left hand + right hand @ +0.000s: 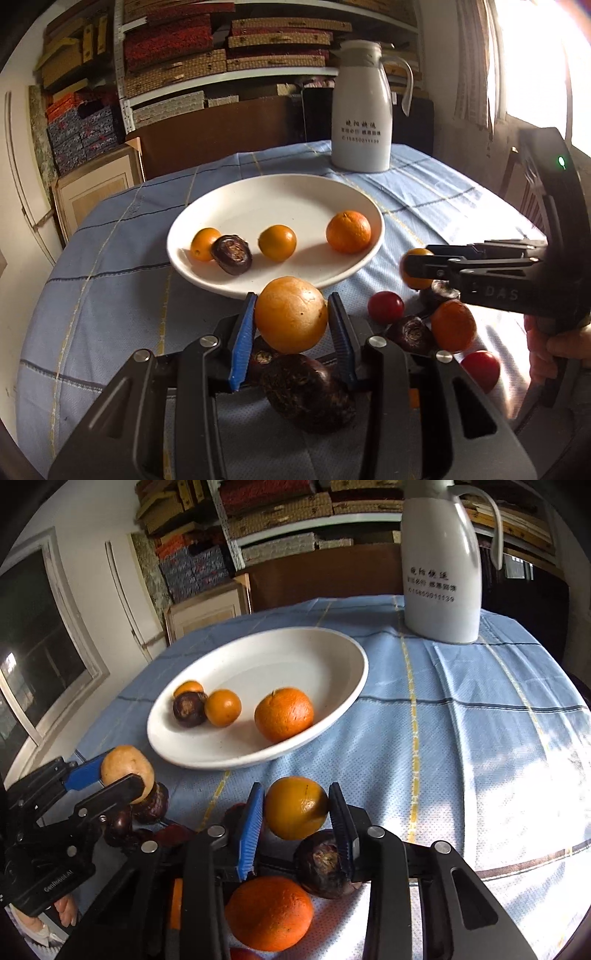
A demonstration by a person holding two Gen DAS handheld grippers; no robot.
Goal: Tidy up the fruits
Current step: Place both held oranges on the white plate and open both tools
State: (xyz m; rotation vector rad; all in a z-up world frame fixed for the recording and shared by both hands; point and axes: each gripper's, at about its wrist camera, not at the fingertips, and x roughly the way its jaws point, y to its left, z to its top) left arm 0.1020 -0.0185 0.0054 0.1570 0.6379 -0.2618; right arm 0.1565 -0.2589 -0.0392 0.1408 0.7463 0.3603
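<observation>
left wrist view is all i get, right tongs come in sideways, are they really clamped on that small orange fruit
observer: yes, the right wrist view shows the right tongs with both blue pads against the small orange fruit
operator: my left tongs hold the large orange fruit, anything crowding the right ones
observer: a dark chestnut sits close under that fruit, seemingly against the tongs' right side, and a big orange lies nearer the camera

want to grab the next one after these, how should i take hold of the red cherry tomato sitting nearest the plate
Grip the red cherry tomato across its round middle, coming straight down from above. It is a small smooth ball, so any width suits, but a dark water chestnut and a mandarin crowd its right side, leaving little finger room there. Close gently; it looks soft.
</observation>
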